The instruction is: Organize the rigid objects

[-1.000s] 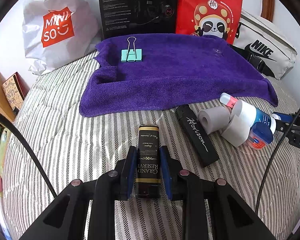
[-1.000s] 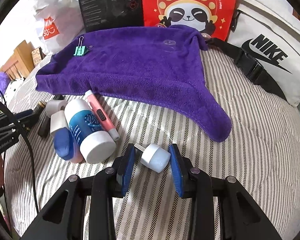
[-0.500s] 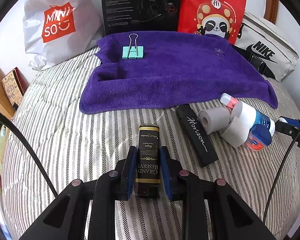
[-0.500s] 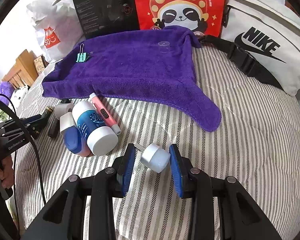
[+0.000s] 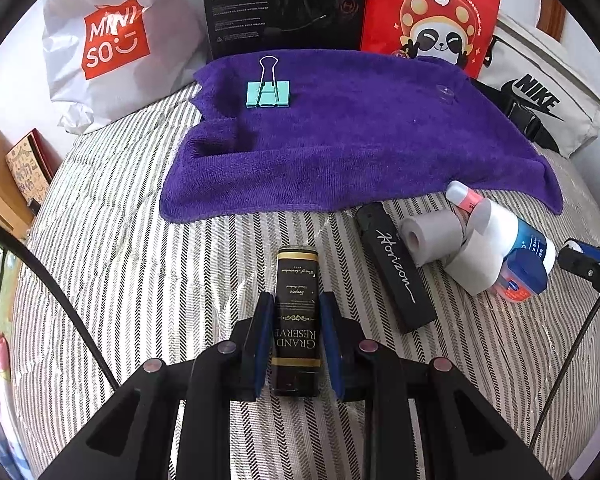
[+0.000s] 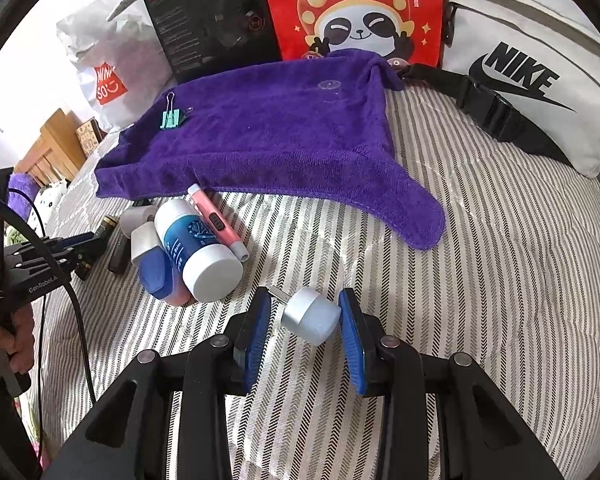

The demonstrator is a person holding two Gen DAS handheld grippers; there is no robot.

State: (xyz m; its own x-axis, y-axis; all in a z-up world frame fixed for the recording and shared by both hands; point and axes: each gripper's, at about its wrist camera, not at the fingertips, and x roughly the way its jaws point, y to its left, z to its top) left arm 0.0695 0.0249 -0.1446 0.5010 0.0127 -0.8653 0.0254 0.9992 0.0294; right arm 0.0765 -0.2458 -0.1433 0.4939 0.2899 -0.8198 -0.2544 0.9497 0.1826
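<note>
On the left, the left gripper [image 5: 296, 344] is clamping its fingers [image 5: 262, 344] narrowly on the black Grand Reserve box [image 5: 297, 312], just as a second ago; the grip is looking settled, so a carry probably comes next. Ahead of those fingers the purple towel [image 5: 360, 136] is lying on the striped bed [image 5: 100, 264] with a teal binder clip [image 5: 268, 94] on its far left part. To their right, the black Horizon case [image 5: 396, 268], two grey rolls and a blue-and-white bottle [image 5: 516, 236] are waiting in a cluster. Farthest right, the right gripper [image 6: 306, 320] is holding a small white cap [image 6: 312, 314] between moderately spread fingers, and the towel is now sitting lower in its view, suggesting the cap is heading there.
</note>
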